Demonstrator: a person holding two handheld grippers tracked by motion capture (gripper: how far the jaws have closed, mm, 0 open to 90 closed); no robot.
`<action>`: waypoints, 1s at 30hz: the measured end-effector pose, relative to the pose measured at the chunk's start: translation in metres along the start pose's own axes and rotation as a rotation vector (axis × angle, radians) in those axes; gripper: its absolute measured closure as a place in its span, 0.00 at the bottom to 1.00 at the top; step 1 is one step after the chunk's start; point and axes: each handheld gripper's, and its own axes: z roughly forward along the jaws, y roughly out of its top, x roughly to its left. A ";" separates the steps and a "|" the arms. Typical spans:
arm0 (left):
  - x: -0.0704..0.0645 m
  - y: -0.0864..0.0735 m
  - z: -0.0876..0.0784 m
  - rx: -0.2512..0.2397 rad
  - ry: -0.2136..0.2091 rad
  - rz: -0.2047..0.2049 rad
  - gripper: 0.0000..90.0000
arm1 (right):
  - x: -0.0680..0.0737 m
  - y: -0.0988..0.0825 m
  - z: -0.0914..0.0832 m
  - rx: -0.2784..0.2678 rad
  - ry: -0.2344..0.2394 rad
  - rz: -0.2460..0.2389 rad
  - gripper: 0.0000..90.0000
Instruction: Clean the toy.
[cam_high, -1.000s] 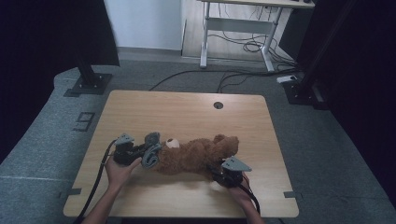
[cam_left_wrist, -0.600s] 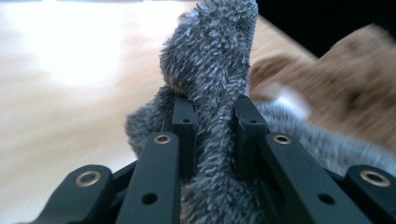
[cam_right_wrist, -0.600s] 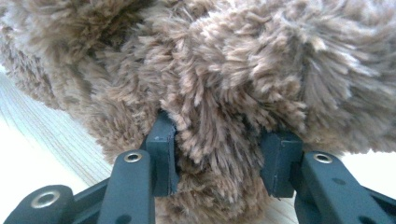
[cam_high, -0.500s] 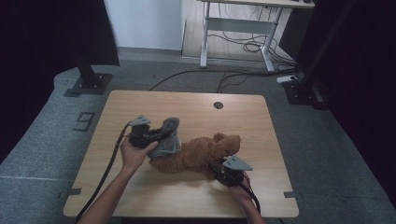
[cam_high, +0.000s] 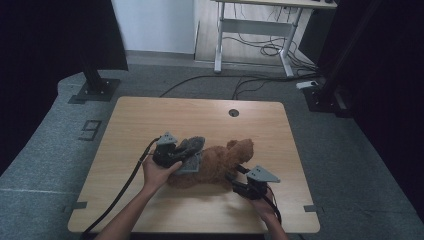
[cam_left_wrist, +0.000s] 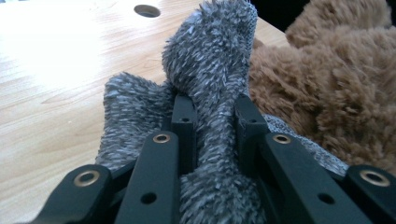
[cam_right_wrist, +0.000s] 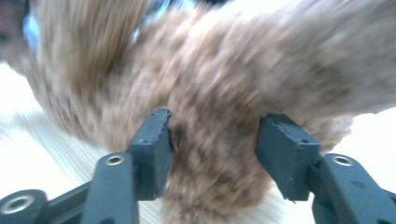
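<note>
A brown teddy bear lies on its side in the middle of the wooden table. My left gripper sits at the bear's left end, shut on a grey fuzzy cloth. In the left gripper view the cloth stands bunched between the pads of that gripper, with the bear to the right. My right gripper is at the bear's near right side. Its jaws have just been opening, and a furry limb of the bear lies loosely between them; that view is blurred.
A round cable hole sits near the table's far edge. A black cable trails from the left gripper over the near left of the table. Beyond the table are a white desk frame, floor cables and two black stands.
My left gripper has risen and moved right towards the bear, carrying the grey cloth up with it. The right hand has stayed in place at the bear's near side.
</note>
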 end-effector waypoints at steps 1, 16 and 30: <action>-0.003 -0.002 -0.002 -0.004 -0.005 0.005 0.82 | -0.001 0.004 -0.007 -0.016 -0.004 0.007 0.47; -0.031 -0.023 -0.019 -0.052 -0.069 0.046 0.82 | -0.006 0.112 -0.038 -0.077 0.034 -0.024 0.29; -0.024 -0.042 -0.054 -0.086 -0.151 -0.009 0.82 | 0.019 0.015 0.010 0.315 0.182 0.056 0.23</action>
